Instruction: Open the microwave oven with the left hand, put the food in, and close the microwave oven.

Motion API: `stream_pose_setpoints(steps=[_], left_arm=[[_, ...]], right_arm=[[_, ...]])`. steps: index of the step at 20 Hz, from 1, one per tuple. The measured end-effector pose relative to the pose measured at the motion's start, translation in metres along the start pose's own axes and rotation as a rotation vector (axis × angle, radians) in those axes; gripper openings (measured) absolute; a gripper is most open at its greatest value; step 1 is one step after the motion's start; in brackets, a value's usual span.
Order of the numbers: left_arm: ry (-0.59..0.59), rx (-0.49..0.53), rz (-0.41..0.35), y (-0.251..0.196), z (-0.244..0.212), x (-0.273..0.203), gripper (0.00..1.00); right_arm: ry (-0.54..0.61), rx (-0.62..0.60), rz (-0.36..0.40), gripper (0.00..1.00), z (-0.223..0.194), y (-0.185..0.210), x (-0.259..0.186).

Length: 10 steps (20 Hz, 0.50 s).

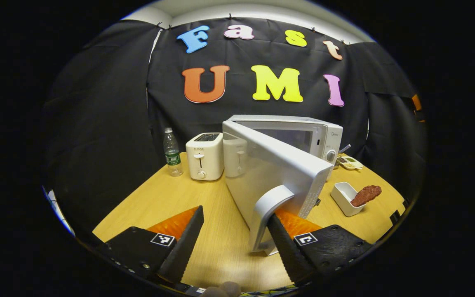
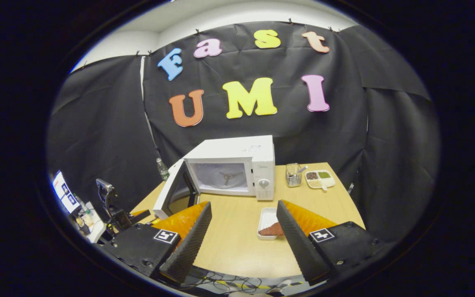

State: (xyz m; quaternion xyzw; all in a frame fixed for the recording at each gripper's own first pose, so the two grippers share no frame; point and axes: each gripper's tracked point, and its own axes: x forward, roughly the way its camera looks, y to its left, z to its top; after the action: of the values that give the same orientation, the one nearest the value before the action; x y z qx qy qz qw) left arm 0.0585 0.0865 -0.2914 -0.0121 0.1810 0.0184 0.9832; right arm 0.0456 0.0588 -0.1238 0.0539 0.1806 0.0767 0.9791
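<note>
Beside left gripper (image 1: 233,243), door handle (image 1: 268,214)

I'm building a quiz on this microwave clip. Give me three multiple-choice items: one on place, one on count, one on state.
1. Where is the toaster?
A. left of the microwave
B. on top of it
C. inside it

2. How many water bottles stand on the table?
A. three
B. one
C. none

3. The microwave door is:
A. shut
B. removed
C. swung open

Answers: 1 A, in the left gripper view it stands beside the microwave's left side; 2 B, a single bottle stands by the toaster; 3 C, the cavity shows in the right gripper view, with the left gripper at the door handle.
</note>
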Motion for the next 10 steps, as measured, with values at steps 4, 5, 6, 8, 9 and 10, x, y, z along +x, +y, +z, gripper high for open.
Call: stream_pose_setpoints(steps=[4,5,6,8,9,10], left_arm=[[0.018,-0.010,0.030,0.028,-0.004,-0.009,0.90],[0.020,-0.016,0.033,0.034,-0.004,-0.013,0.90],[0.021,-0.012,0.041,0.040,-0.005,-0.015,0.90],[0.010,0.018,0.066,0.060,-0.005,-0.024,0.90],[0.008,0.030,0.087,0.073,-0.004,-0.027,0.90],[0.010,0.032,0.114,0.086,-0.005,-0.029,0.90]], right_arm=[[0.003,0.009,0.014,1.00,-0.008,0.008,0.002],[0.004,0.011,0.018,1.00,-0.010,0.010,0.003],[0.007,0.011,0.018,1.00,-0.013,0.010,0.004],[0.014,0.015,0.019,1.00,-0.021,0.011,0.006],[0.020,0.019,0.019,1.00,-0.026,0.011,0.007],[0.024,0.024,0.019,1.00,-0.030,0.010,0.008]])
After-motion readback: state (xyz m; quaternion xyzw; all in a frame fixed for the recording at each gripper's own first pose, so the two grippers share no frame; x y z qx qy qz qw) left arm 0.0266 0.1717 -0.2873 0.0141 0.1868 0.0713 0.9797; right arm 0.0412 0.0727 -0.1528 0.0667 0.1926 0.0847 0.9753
